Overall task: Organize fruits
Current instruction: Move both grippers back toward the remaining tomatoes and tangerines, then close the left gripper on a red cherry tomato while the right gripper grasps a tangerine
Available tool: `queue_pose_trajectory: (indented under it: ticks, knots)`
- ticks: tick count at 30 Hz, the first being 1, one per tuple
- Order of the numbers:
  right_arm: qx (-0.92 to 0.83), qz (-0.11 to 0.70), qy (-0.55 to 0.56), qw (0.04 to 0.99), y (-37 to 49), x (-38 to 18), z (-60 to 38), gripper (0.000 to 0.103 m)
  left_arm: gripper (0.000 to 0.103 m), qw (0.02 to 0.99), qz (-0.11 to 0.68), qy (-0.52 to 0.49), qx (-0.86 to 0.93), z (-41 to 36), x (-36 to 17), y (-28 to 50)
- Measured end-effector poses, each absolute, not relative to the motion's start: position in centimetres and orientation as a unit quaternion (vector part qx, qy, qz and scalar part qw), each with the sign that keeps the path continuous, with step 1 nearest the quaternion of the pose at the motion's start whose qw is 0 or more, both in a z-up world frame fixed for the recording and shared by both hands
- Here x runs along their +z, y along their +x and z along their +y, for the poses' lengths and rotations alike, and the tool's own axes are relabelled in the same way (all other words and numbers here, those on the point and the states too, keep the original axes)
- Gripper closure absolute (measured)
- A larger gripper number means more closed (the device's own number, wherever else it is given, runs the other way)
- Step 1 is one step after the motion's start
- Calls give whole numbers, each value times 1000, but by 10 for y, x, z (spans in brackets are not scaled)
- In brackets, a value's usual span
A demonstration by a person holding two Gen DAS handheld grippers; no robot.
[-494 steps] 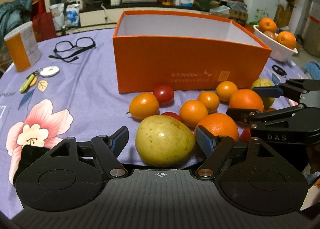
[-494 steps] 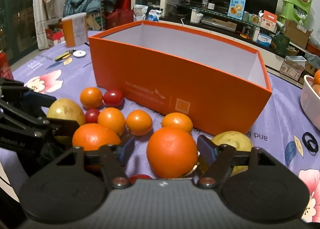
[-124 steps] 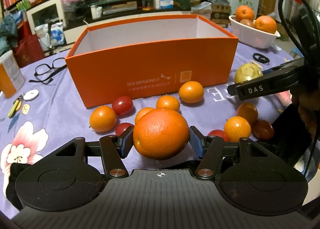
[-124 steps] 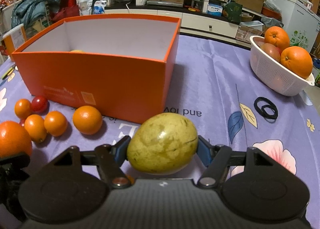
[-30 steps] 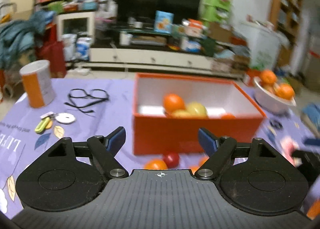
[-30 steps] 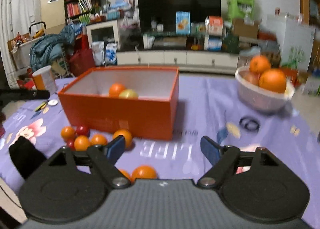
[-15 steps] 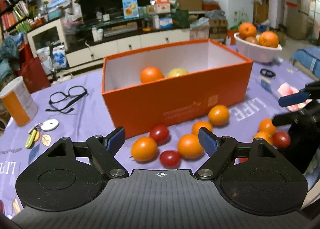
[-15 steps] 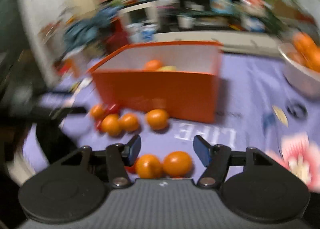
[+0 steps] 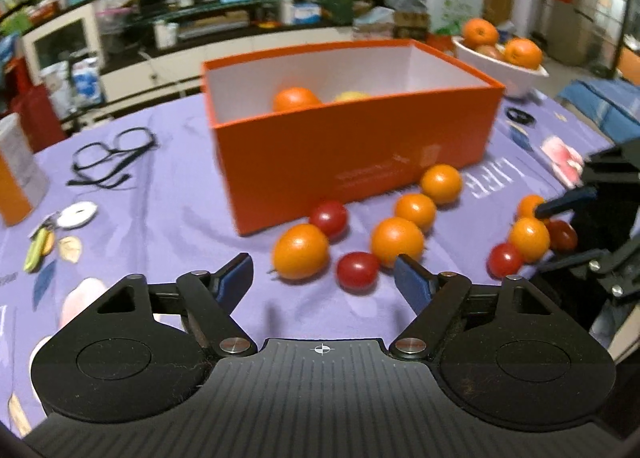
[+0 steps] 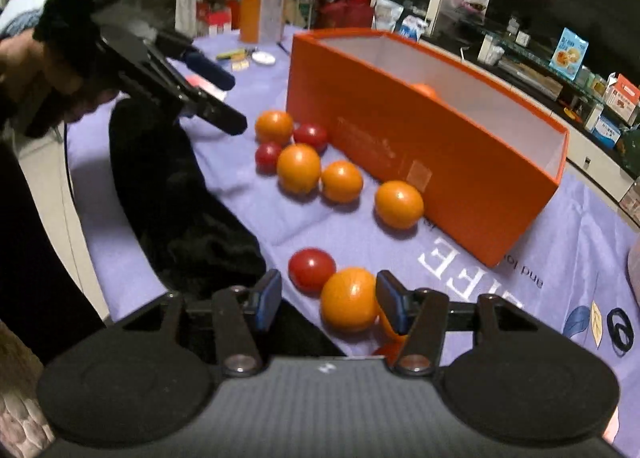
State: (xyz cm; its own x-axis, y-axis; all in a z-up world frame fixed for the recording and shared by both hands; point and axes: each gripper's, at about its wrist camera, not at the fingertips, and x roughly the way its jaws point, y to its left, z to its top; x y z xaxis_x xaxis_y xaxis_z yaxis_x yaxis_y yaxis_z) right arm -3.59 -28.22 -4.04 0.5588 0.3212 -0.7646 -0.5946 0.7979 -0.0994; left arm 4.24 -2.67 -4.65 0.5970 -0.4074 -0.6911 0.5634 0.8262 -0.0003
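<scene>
Our right hand-held gripper (image 10: 326, 304) is closing around an orange (image 10: 349, 299), not yet gripping. Our left hand-held gripper (image 9: 323, 274) closes slightly, empty. The neighbouring tomato (image 10: 311, 270) may get nudged away

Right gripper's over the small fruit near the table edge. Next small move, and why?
Probably shift the right gripper slightly right, then finish closing. Its fingers are closing, but the small orange sits off-centre against the right finger, with a gap to the left one. A red tomato lies just beyond; the orange box is the likely destination.
</scene>
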Motion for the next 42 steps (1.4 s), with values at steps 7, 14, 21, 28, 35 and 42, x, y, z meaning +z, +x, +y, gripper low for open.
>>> queue_pose_trajectory:
  ticks: [7, 14, 21, 28, 35, 42]
  knots:
    - [267, 390, -174, 864, -32, -40, -284, 47, 55, 862, 361, 172, -313, -54, -62, 39]
    - [275, 395, -247, 841, -23, -44, -273, 52, 64, 852, 369, 187, -320, -62, -71, 42]
    - [271, 406, -256, 834, -14, -49, -270, 53, 65, 851, 372, 187, -319, -68, -74, 48]
    - [276, 416, -240, 832, -10, -48, -272, 57, 78, 846, 386, 194, -311, -73, -81, 54]
    - [272, 414, -256, 830, -10, -49, -270, 65, 87, 849, 388, 188, -304, -76, -83, 58]
    - [265, 407, -288, 826, -14, -50, -265, 67, 103, 849, 390, 183, -306, -77, -82, 59]
